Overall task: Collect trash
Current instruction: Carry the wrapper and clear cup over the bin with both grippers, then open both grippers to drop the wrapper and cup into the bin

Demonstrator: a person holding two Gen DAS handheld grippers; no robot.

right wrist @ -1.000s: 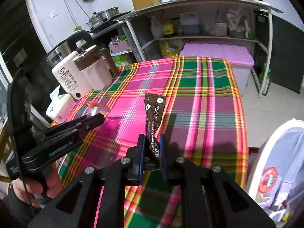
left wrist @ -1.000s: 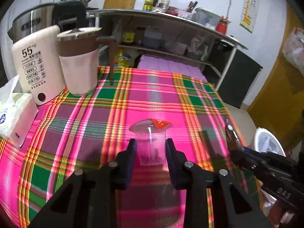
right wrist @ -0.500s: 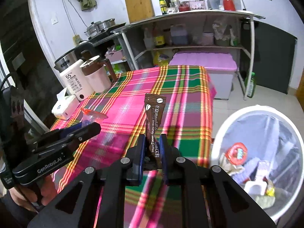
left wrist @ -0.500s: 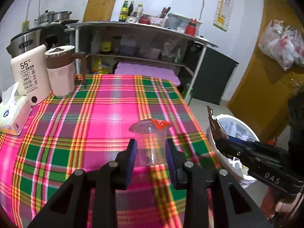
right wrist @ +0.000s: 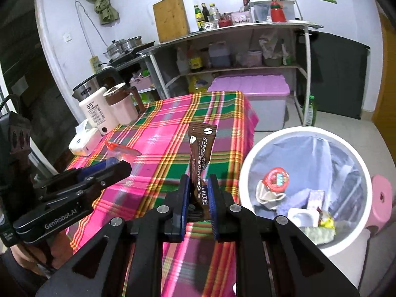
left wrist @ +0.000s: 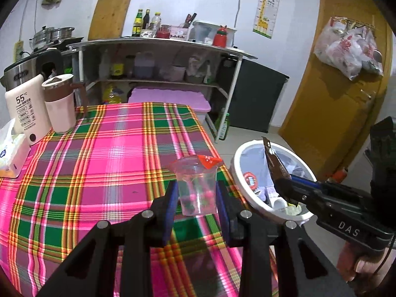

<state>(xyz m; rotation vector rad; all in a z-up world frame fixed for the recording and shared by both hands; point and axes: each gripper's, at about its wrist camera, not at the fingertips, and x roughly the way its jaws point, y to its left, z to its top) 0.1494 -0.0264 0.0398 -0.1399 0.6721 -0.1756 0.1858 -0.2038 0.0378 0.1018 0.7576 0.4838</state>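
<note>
My left gripper is shut on a clear plastic cup with a torn red foil lid, held above the right edge of the plaid table. My right gripper is shut on a brown coffee sachet, held upright beside the table. A white trash bin with a clear liner and several pieces of trash stands on the floor to the right; it also shows in the left wrist view. The right gripper with the sachet hangs over the bin there.
A white water heater, a pink and brown jug and a tissue box stand at the table's left. A shelf unit and a purple-lidded bin are behind. A pink stool is beside the bin.
Both grippers have drawn back and to the right from over the table toward the trash bin, each still holding its item. The bin now shows larger and closer.
</note>
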